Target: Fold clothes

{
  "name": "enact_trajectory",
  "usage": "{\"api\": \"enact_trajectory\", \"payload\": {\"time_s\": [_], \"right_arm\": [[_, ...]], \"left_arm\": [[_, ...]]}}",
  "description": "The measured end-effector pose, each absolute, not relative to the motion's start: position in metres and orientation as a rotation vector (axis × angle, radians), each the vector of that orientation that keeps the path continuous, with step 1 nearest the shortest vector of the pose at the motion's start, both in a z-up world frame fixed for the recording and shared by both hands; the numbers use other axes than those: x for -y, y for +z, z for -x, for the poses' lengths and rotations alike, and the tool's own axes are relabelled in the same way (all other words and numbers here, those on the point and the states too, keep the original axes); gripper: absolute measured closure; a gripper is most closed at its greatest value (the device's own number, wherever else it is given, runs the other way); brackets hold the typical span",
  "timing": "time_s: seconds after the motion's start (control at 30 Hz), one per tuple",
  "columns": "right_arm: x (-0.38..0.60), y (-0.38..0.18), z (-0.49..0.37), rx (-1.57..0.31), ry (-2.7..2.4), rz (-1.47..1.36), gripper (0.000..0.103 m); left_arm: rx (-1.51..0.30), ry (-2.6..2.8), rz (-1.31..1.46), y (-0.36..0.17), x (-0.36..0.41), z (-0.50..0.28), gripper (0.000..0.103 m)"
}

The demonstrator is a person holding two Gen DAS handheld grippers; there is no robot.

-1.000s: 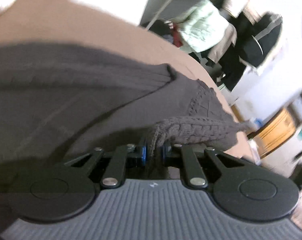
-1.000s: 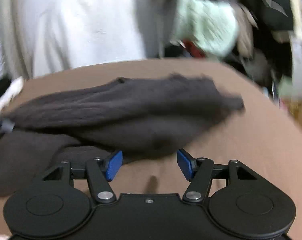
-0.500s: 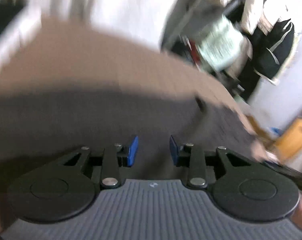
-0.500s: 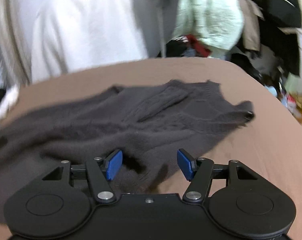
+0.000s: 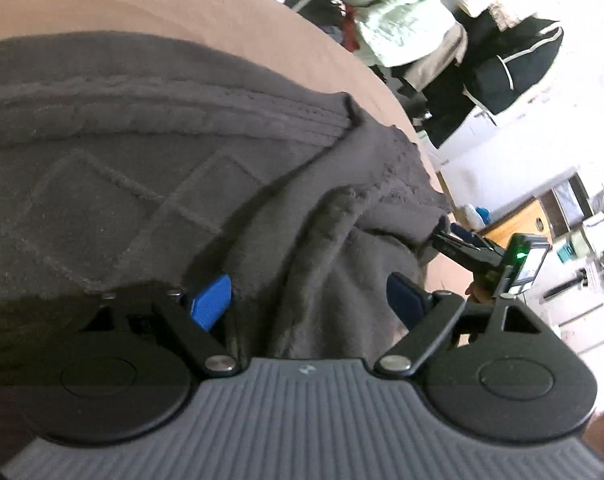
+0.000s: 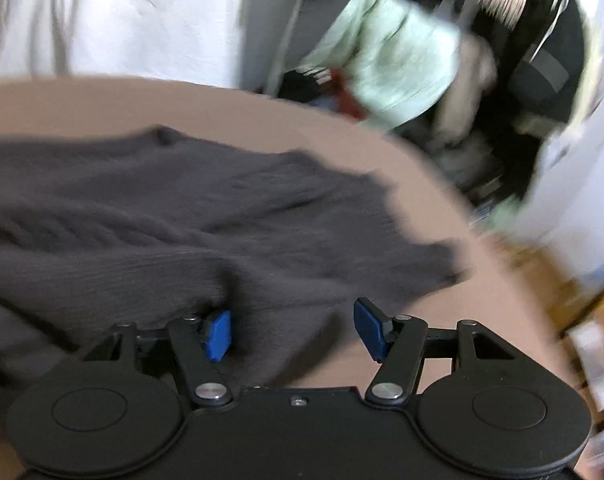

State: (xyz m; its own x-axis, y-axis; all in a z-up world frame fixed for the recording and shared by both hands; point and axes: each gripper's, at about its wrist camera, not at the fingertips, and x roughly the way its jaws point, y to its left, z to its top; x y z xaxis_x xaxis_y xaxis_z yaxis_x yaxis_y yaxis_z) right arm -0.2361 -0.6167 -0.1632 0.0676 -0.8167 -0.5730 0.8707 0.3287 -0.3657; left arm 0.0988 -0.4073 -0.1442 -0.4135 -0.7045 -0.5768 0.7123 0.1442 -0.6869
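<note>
Sweater (image 5: 149, 168) dark grey on brown surface (image 5: 181, 4), left gripper (image 5: 309, 300) jaws opening over loose folds, right gripper (image 6: 293, 330) agape, unladen.

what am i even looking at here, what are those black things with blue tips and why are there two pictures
Those are two hand-held grippers that a person uses to fold clothes; the blue tips are finger pads. Each gripper carries a camera looking along its fingers, so one picture is from the left hand, the other from the right gripper. A dark grey knitted sweater lies on a brown surface. Nothing is gripped: the left jaws are opening with a fold of sweater between them; the right stand open over its edge.
</note>
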Motion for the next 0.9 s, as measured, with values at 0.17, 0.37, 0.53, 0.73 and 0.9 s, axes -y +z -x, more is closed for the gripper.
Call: {"api": "enact_trajectory", "payload": {"time_s": [0.17,0.37,0.53,0.73,0.9], "right_arm": [[0.605,-0.169,0.286,-0.763,-1.368,-0.292,0.029],[0.594,-0.173,0.299,-0.77,-1.346,-0.322,0.029],[0.597,-0.175,0.293,-0.762,-1.343,-0.305,0.027],[0.602,-0.183,0.3,-0.697,-1.357,-0.397,0.027],[0.601,-0.181,0.306,-0.646,-1.306,-0.399,0.027]], "left_arm": [[-1.223,-1.616,-0.114,-0.137,0.414,-0.086,0.018],[-1.18,-1.685,-0.346,-0.145,0.429,-0.052,0.044],[-1.09,-1.668,-0.49,-0.145,0.433,-0.032,0.093],[-0.958,-1.64,-0.469,-0.111,0.41,-0.039,0.093],[-0.805,-1.662,-0.316,-0.083,0.389,-0.064,0.094]]}}
